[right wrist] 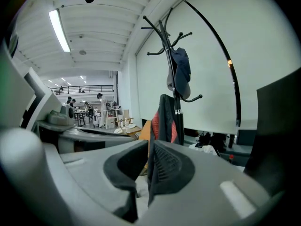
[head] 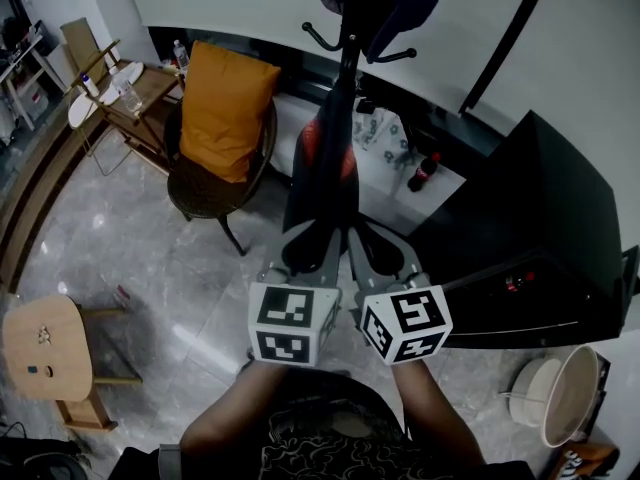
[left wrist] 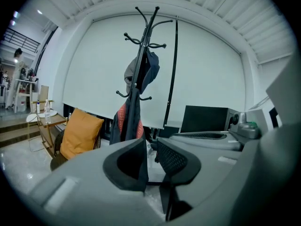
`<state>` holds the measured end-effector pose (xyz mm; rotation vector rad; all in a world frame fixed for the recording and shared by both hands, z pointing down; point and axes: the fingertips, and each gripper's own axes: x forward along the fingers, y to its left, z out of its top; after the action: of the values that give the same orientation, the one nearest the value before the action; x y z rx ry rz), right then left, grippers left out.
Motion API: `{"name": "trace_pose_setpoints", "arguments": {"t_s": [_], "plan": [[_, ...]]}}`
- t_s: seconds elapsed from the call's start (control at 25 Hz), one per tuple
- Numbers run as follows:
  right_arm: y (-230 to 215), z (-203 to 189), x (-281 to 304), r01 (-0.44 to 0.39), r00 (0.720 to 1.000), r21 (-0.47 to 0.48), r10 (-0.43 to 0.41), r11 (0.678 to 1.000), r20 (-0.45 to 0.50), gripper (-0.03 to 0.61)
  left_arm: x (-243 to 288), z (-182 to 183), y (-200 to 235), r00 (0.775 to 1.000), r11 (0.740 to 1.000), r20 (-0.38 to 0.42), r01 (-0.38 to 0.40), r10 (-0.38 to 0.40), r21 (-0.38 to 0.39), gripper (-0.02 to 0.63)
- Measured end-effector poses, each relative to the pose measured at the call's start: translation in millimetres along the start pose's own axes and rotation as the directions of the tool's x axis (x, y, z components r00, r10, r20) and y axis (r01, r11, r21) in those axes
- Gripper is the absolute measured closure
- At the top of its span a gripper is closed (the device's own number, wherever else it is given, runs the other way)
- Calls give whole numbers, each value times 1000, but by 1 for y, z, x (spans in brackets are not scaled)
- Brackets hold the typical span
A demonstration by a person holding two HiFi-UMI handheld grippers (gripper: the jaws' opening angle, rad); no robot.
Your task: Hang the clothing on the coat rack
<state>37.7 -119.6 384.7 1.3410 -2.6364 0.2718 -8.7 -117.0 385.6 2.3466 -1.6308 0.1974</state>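
Note:
A black coat rack (head: pixel 345 78) stands ahead, its hooks (left wrist: pixel 141 39) high up with a dark cap (right wrist: pixel 180 72) on one. A dark garment with red lining (head: pixel 325 178) hangs down along the pole. Both grippers sit side by side at its lower end. My right gripper (right wrist: pixel 148 173) is shut on a dark fold of the garment (right wrist: pixel 165 119). My left gripper (left wrist: pixel 149 166) has a narrow gap between its jaws; a strip of the garment (left wrist: pixel 128 121) lies against the left finger (left wrist: pixel 127 166), and pale floor shows beside it.
A wicker chair with an orange cushion (head: pixel 222 108) stands left of the rack, with a small side table (head: pixel 130 93) beyond it. A black cabinet (head: pixel 540 238) fills the right. A wooden stool (head: pixel 45 353) is at the near left, a white basin (head: pixel 560 393) at the near right.

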Motion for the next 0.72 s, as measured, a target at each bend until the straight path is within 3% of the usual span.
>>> {"name": "trace_pose_setpoints", "arguments": {"t_s": [0.72], "plan": [[7,-12,-37,-6,1000,-5,6,1000,1,572,-26,-16,-28,1000,1000,-21,0,0,22,560]]}}
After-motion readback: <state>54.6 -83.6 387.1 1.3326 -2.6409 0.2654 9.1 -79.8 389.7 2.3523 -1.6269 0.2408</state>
